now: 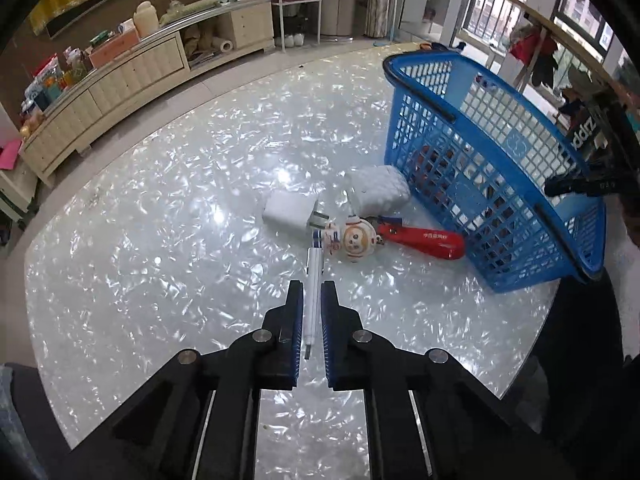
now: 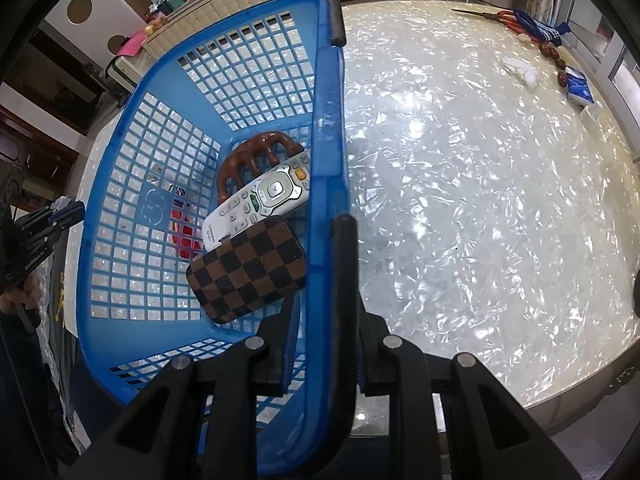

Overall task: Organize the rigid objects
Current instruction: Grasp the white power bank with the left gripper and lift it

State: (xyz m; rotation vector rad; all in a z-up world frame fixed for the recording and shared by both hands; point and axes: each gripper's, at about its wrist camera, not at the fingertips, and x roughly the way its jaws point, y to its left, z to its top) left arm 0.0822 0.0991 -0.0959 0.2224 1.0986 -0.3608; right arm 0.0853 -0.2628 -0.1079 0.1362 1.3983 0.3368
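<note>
Partly done: basket (image 2: 120, 184) holds remote (image 2: 260, 200), case (image 2: 248, 268); left claw (image 1: 311, 312) grips pen (image 1: 312, 280), right claw (image 2: 328, 320) clamps the rim; figurine (image 1: 352, 240) remains on surface (image 1: 160, 220).

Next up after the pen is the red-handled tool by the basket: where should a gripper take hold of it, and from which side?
Judging from the left wrist view, grip the red-handled tool across the middle of its handle, coming from above. It lies flat on the table, the handle long and bare. Its metal end touches the astronaut figure; its far end lies close to the blue basket.
</note>
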